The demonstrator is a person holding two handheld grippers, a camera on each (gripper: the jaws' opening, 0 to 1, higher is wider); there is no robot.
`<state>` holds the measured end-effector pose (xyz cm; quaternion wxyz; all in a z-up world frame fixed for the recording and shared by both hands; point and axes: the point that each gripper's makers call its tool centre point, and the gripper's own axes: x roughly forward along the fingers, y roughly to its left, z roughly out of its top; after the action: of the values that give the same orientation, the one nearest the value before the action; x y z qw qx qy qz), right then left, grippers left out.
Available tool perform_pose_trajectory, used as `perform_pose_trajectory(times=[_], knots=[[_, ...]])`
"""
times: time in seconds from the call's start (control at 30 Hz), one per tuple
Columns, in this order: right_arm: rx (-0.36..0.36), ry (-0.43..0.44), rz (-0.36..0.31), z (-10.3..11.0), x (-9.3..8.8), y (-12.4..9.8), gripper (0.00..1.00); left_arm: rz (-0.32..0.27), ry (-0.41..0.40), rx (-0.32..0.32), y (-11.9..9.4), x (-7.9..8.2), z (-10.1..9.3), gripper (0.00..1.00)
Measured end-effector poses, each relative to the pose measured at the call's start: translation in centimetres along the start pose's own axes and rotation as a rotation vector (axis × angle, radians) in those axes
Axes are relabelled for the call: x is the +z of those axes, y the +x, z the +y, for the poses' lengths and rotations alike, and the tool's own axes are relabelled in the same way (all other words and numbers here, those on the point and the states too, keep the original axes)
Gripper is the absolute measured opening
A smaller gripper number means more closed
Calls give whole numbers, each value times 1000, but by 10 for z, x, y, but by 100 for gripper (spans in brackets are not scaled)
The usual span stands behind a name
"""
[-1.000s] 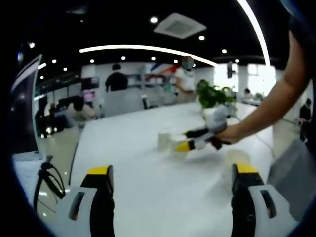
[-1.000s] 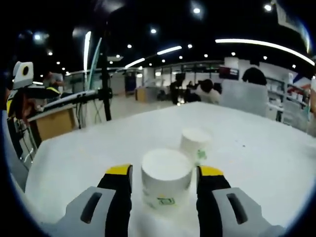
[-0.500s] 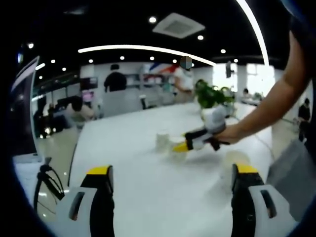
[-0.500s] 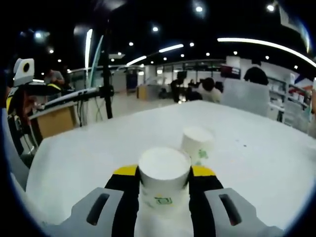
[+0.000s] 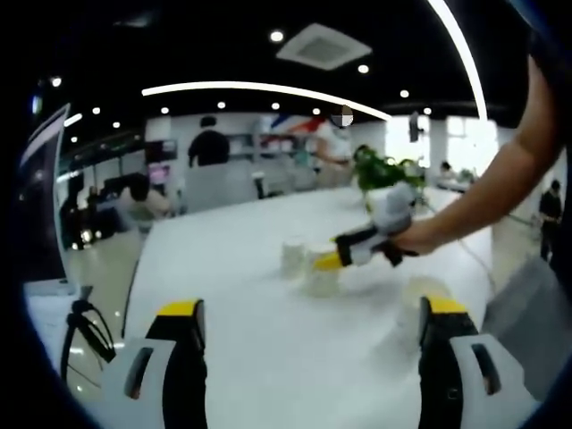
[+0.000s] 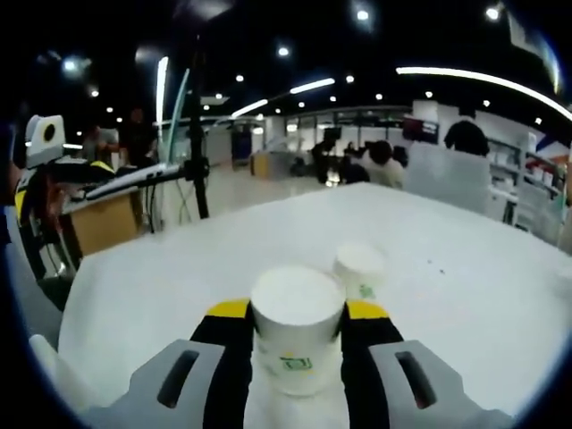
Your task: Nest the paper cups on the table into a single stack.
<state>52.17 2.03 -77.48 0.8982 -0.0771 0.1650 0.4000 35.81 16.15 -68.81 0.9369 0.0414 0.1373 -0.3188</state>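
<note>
In the left gripper view I am holding my left gripper [image 5: 308,335] with its jaws spread wide over the near part of the white table [image 5: 241,259], gripping nothing. Toward the middle of the table, one upside-down paper cup [image 5: 292,256] is standing just beside my right gripper [image 5: 327,262]. In the right gripper view, my right gripper [image 6: 292,315] is clamping a second inverted cup [image 6: 297,338], with the standing cup [image 6: 360,271] just beyond it.

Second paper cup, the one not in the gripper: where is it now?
In the right gripper view the second paper cup stands upside down on the white table, just beyond and right of the held cup clamped in the right gripper.
</note>
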Motion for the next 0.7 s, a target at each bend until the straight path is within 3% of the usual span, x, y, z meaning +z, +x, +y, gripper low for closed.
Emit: perform_pose_trajectory(times=[0.23, 0.7], knots=[[-5, 31, 18, -2, 16, -5, 34, 3, 2, -3, -4, 1, -1, 99], [16, 3, 44, 7, 48, -15, 34, -4, -18, 1, -8, 3, 3, 99]])
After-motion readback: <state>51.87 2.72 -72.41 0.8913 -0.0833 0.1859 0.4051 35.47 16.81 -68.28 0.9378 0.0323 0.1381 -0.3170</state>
